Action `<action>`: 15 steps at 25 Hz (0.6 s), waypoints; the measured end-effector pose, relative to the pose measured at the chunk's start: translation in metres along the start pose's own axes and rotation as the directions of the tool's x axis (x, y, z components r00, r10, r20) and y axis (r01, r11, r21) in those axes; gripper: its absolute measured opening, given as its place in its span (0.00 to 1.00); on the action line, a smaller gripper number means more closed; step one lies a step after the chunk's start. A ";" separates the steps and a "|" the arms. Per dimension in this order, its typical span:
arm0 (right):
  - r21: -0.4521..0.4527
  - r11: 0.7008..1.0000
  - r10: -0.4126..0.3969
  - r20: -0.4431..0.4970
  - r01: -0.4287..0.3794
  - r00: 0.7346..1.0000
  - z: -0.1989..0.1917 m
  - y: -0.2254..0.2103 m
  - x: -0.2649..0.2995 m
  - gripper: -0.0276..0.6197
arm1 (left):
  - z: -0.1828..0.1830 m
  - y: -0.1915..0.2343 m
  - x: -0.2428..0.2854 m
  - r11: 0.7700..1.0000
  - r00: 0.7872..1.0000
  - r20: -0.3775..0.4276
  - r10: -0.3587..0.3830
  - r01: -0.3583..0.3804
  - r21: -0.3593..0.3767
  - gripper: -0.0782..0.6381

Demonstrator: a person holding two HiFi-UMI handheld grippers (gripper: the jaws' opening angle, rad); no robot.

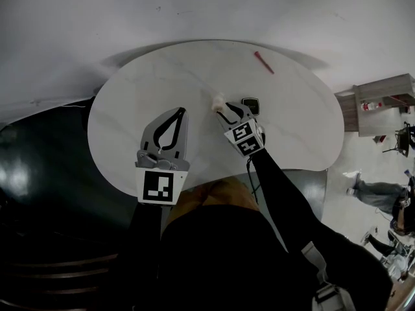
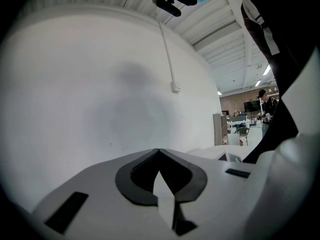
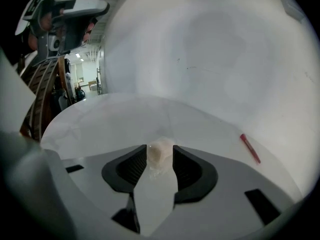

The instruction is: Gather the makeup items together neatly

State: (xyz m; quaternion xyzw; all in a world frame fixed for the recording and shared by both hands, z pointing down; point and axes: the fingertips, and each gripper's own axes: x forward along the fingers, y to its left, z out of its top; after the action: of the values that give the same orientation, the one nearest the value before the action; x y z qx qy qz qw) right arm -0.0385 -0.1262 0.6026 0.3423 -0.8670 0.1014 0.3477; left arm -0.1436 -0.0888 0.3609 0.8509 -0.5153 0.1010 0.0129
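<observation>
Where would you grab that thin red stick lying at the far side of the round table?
Probably mid-shaft of the red stick, coming straight down with jaws across its length. It lies flat and alone on the table, long and slim, so an end grip might let it swing.

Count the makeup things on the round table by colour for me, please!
Red: 1, a thin pencil
Black: 1, a small case
Pale cream: 1, a soft puff
Total: 3
</observation>
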 end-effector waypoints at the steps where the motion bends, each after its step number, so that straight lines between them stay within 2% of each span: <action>1: 0.004 1.000 -0.006 0.012 0.006 1.000 0.002 -0.001 -0.002 0.32 | 0.000 0.001 -0.001 1.000 1.000 0.002 0.002 -0.002 -0.002 0.13; 8: 0.067 0.995 -0.086 0.121 0.078 0.989 0.035 -0.009 -0.041 0.32 | 0.010 -0.004 0.001 0.999 0.999 0.034 -0.019 0.020 -0.027 0.13; 12: 0.124 0.982 -0.167 0.201 0.144 0.965 0.054 -0.032 -0.067 0.32 | 0.015 -0.011 0.011 0.999 0.999 0.039 -0.030 0.032 -0.038 0.13; 15: 0.129 0.975 -0.208 0.252 0.180 0.945 0.069 -0.051 -0.085 0.32 | 0.015 -0.015 0.023 0.994 0.998 0.044 -0.037 0.041 -0.097 0.13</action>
State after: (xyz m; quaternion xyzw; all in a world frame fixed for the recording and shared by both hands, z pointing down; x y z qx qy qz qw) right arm 0.0026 -0.1486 0.4914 0.4540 -0.8611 0.0656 0.2191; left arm -0.1178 -0.1039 0.3515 0.8612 -0.5030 0.0574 0.0459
